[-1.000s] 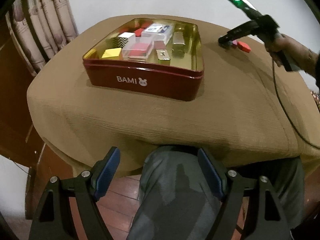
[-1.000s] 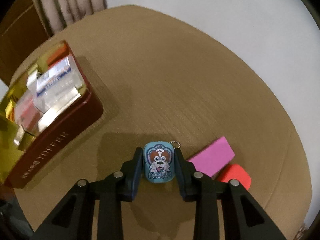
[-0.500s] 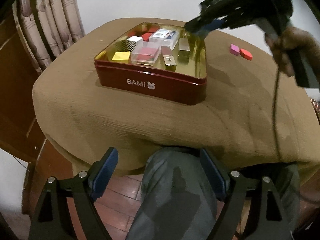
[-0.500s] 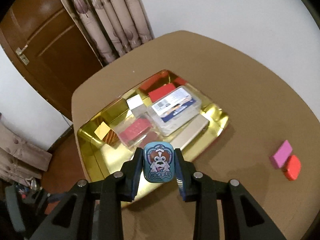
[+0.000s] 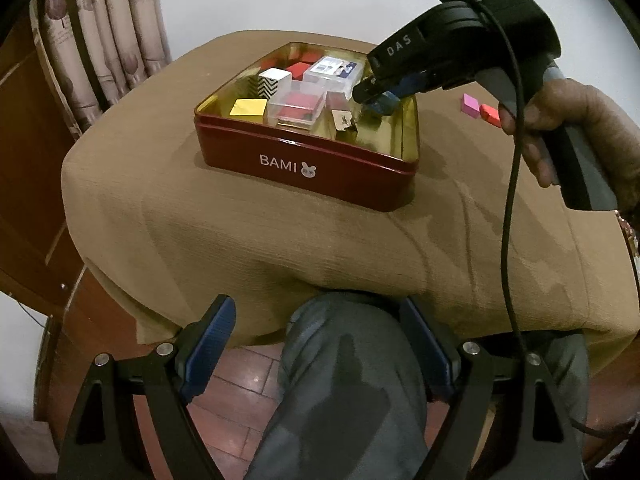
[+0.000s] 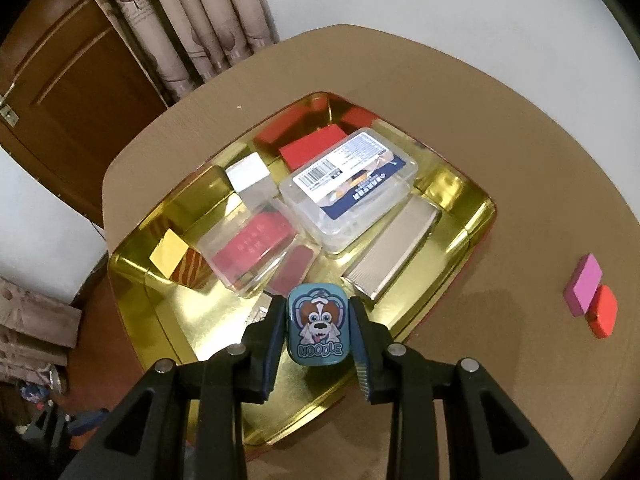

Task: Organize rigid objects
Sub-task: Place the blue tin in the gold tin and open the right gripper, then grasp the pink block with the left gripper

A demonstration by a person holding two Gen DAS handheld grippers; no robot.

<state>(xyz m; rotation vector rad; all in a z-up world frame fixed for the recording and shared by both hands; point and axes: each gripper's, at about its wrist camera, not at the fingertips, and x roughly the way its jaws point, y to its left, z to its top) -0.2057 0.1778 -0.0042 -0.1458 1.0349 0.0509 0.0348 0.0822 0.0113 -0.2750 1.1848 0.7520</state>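
Observation:
My right gripper [image 6: 318,326] is shut on a small blue tin with a cartoon dog and the word NOODLE [image 6: 317,329]. It holds the tin over the near right part of a red tin box with a gold inside [image 6: 464,216]. The box [image 5: 304,168] holds several small boxes, among them a clear labelled case [image 6: 352,188]. A pink block [image 6: 582,290] and a red block [image 6: 604,310] lie together on the brown cloth to the right of the box. My left gripper [image 5: 316,344] is open and empty, low in front of the table above a knee.
The round table carries a brown cloth [image 5: 280,248] that hangs over its front edge. Curtains [image 6: 192,20] and a wooden door [image 6: 68,92] stand behind on the left. A person's leg [image 5: 344,392] is under the table front.
My right gripper carried the blue tin from the cloth beside the pink and red blocks leftward, and now holds it low over the box. The left gripper stayed open and shifted slightly.

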